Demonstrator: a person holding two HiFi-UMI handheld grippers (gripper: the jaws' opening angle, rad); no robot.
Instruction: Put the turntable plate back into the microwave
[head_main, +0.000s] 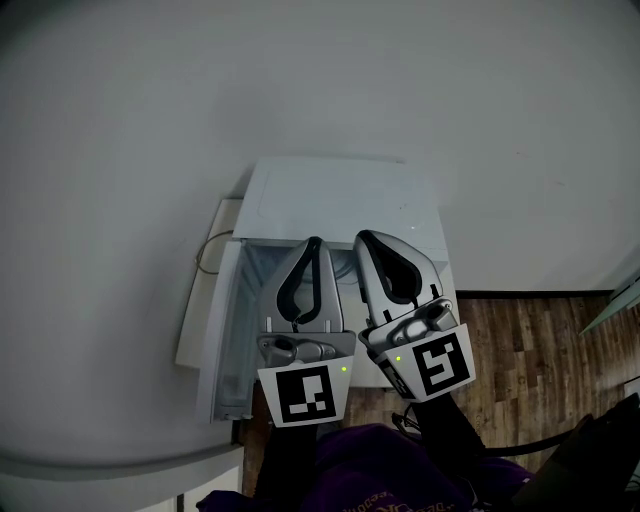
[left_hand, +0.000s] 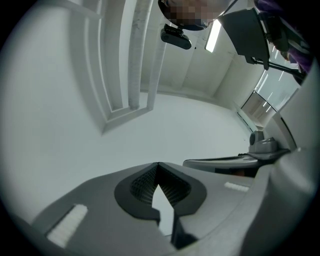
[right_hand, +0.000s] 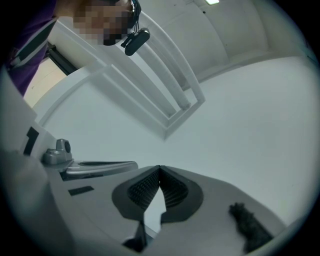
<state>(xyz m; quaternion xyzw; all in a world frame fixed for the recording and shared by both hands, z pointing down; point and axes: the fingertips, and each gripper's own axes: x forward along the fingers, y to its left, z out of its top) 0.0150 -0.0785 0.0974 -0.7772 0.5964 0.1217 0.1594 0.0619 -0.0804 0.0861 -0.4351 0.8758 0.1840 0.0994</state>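
In the head view a white microwave (head_main: 340, 195) stands against a white wall, its door (head_main: 228, 330) swung open to the left. My left gripper (head_main: 316, 241) and right gripper (head_main: 359, 236) hang side by side in front of the open cavity, both shut with nothing between the pads. The left gripper view shows its own gripper (left_hand: 158, 164) closed tip to tip against bare white wall, and the right gripper view shows the same for its gripper (right_hand: 159, 167). The grippers hide most of the cavity, and no turntable plate shows in any view.
The microwave sits on a white shelf (head_main: 192, 335) with a thin cable loop (head_main: 207, 250) beside it. Dark wooden floor (head_main: 530, 350) lies to the right. Both gripper views look up at a white framed panel (left_hand: 130, 60).
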